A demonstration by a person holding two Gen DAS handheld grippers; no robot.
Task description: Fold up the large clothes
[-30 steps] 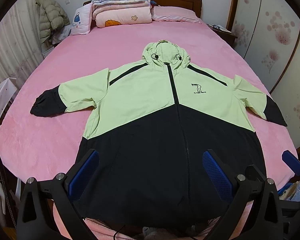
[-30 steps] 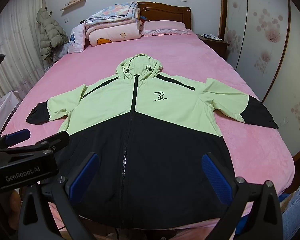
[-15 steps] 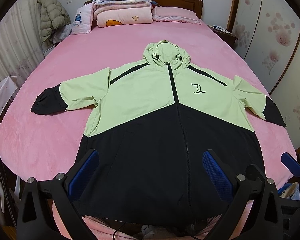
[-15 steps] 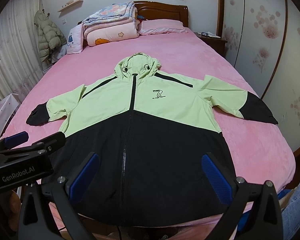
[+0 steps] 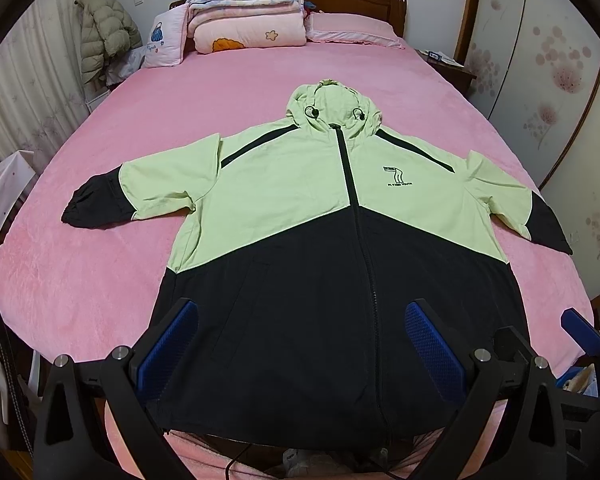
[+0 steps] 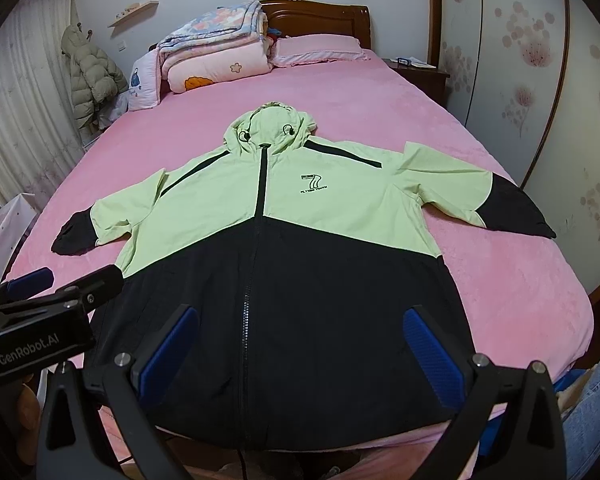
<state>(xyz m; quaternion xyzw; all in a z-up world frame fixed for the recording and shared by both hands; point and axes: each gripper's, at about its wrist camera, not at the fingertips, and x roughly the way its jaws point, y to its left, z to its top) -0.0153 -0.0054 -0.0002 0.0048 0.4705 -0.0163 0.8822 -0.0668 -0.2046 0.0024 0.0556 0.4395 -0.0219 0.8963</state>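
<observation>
A large hooded jacket (image 5: 300,200) (image 6: 332,216), pale green on top and black below, lies front-up and spread flat on the pink bed (image 5: 100,264) (image 6: 500,280), zipper shut, both sleeves stretched out sideways, hem hanging at the near edge. My left gripper (image 5: 300,344) hovers open above the black lower part, nothing between its blue pads. My right gripper (image 6: 300,344) is open too, above the same lower part, holding nothing. The left gripper's body (image 6: 36,336) shows at the left in the right wrist view; the right gripper's blue tip (image 5: 580,326) shows at the right in the left wrist view.
Folded quilts (image 5: 248,12) and pillows (image 5: 352,32) are stacked at the headboard. A puffy coat (image 5: 104,36) hangs at the far left by the curtains. A nightstand (image 5: 444,66) and wardrobe doors (image 5: 548,64) flank the right. A person's jeans leg (image 6: 596,408) is at lower right.
Both grippers have lifted and drawn back slightly, so the jacket sits a little lower in each view. The jacket itself has not moved, and both grippers stay open.
</observation>
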